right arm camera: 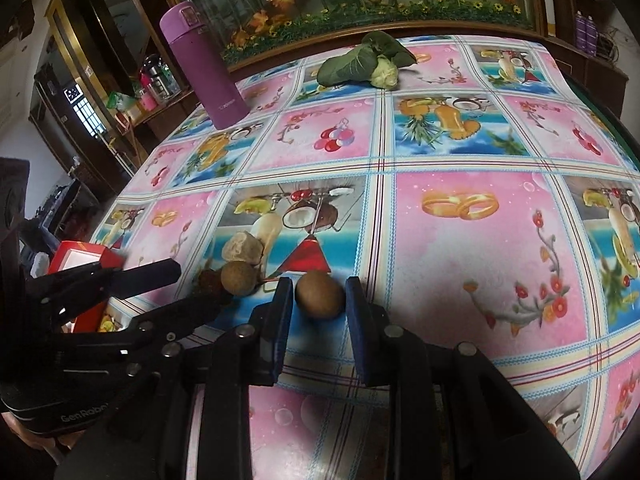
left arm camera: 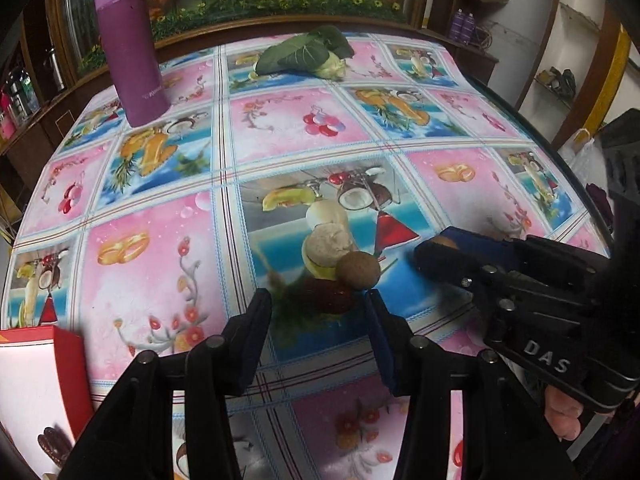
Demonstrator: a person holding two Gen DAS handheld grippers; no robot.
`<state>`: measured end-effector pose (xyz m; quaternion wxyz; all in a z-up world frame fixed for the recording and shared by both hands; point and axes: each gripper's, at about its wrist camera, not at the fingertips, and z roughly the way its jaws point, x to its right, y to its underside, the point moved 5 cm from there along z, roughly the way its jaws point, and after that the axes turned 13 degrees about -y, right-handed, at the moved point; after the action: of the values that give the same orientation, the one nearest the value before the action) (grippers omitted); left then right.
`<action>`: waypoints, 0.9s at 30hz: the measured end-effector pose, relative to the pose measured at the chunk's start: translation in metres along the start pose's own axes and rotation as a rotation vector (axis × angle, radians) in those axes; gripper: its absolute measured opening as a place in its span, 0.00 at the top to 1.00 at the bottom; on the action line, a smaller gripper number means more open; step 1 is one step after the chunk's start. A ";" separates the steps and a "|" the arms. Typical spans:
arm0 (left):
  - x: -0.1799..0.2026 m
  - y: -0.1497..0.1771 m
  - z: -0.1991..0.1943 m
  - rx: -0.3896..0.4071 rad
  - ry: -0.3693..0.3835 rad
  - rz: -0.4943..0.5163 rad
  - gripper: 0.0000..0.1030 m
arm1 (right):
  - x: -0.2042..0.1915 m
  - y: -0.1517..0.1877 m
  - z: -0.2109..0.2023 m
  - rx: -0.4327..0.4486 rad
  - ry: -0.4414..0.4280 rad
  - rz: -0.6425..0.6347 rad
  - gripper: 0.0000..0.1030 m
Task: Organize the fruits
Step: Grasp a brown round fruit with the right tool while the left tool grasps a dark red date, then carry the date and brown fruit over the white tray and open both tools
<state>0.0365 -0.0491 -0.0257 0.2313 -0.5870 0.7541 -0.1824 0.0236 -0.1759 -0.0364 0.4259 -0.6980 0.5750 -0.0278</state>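
One brown fruit, whole only from the right wrist, is clamped in right gripper jaws; left gripper jaws apart

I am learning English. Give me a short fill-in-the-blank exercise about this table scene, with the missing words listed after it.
1. The tall bottle standing on the table is ___ in colour.
2. The right gripper grips a brown fruit between its jaws, and the shape of it is ___.
3. The jaws of the left gripper stand ___ around a dark red fruit, not pressing it.

Missing words: purple; round; open
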 end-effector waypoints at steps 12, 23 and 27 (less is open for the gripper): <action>-0.003 0.001 0.000 0.011 0.017 -0.028 0.73 | -0.001 -0.001 0.001 -0.011 -0.004 -0.010 0.72; -0.033 0.040 -0.058 0.059 -0.022 -0.119 0.73 | 0.009 -0.008 -0.022 0.086 -0.035 0.060 0.72; -0.040 0.057 -0.068 0.059 -0.023 -0.124 0.73 | 0.013 -0.007 -0.026 0.097 -0.024 0.080 0.73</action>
<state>-0.0395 0.0036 0.0051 0.2454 -0.6276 0.7079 -0.2116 0.0195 -0.2012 -0.0215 0.4669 -0.6531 0.5954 -0.0303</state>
